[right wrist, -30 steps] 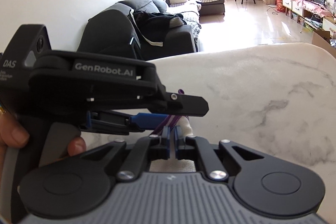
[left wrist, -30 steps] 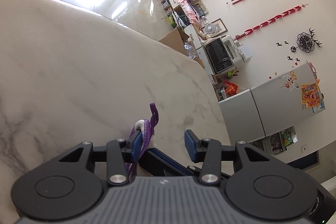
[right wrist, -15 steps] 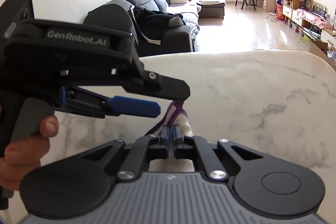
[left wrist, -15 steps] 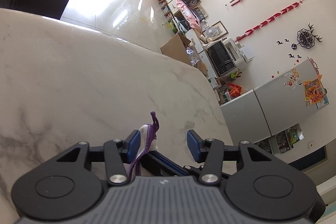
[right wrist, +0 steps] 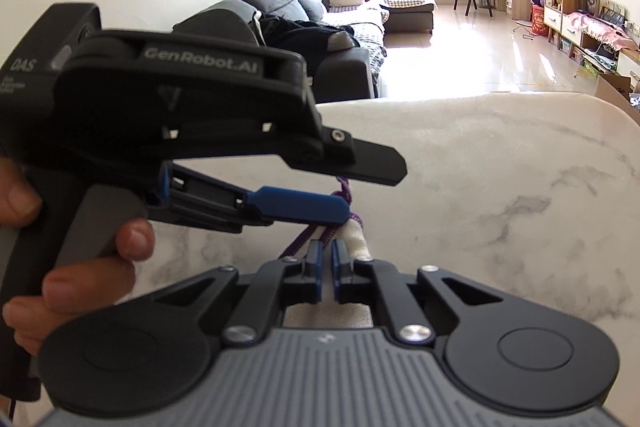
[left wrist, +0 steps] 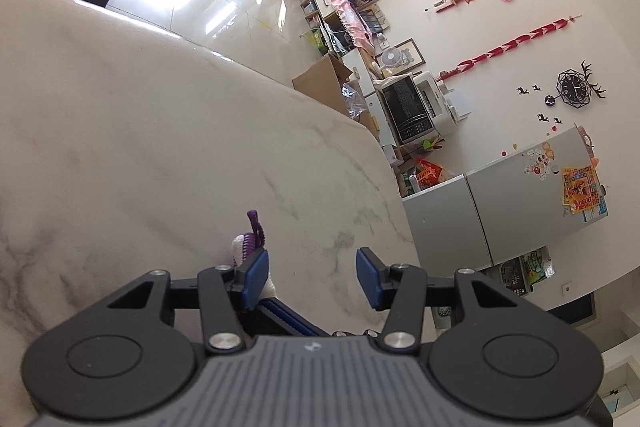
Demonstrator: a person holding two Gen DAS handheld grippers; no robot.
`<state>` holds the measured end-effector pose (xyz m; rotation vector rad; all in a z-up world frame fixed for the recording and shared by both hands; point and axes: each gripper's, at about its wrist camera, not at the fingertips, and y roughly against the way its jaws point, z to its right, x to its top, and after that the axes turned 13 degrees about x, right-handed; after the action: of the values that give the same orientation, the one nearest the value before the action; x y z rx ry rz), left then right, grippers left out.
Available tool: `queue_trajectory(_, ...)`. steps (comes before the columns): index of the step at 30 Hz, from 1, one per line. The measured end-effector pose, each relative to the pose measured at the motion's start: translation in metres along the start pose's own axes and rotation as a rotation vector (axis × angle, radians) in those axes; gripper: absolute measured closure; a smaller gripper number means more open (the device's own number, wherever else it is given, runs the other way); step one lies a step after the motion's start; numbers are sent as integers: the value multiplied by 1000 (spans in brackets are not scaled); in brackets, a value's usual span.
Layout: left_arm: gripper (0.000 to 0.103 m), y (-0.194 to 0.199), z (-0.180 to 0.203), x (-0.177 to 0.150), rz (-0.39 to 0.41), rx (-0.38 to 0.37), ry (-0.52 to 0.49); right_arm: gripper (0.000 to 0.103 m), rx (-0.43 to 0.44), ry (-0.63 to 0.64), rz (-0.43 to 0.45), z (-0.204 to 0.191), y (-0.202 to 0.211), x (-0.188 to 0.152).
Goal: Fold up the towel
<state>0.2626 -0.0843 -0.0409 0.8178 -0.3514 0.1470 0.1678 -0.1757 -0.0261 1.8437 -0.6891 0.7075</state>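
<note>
A white towel (right wrist: pixel 356 237) with purple trim and a purple loop (left wrist: pixel 256 223) lies on the marble table (right wrist: pixel 500 167). My right gripper (right wrist: pixel 326 247) is shut on the towel's corner; its jaws are just starting to open, with the trim still pinched between the pads. More white towel (right wrist: pixel 328 315) shows under its fingers. My left gripper (left wrist: pixel 311 263) is open. The towel corner (left wrist: pixel 242 247) touches the outside of its left finger, and nothing is between the pads. In the right wrist view the left gripper (right wrist: pixel 374 193) reaches in from the left, just above the loop.
A person's hand (right wrist: pixel 120 239) holds the left gripper's handle. The table's rounded edge (left wrist: pixel 384 163) runs to the right, with a grey cabinet (left wrist: pixel 500 219) beyond it. A dark sofa (right wrist: pixel 288 27) stands behind the table's far edge, and bare marble lies to the right of the towel.
The left gripper drew back to the left, then came forward again beside the towel corner. The right gripper stayed in place on the towel.
</note>
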Motion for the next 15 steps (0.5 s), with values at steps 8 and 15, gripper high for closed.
queue_trajectory(8, 61, -3, -2, -3, 43, -5, -18, 96, 8, 10, -10, -2, 1, 1)
queue_trajectory(15, 48, 28, 11, -10, 98, 35, -73, 87, 47, -40, -8, -3, 17, 3)
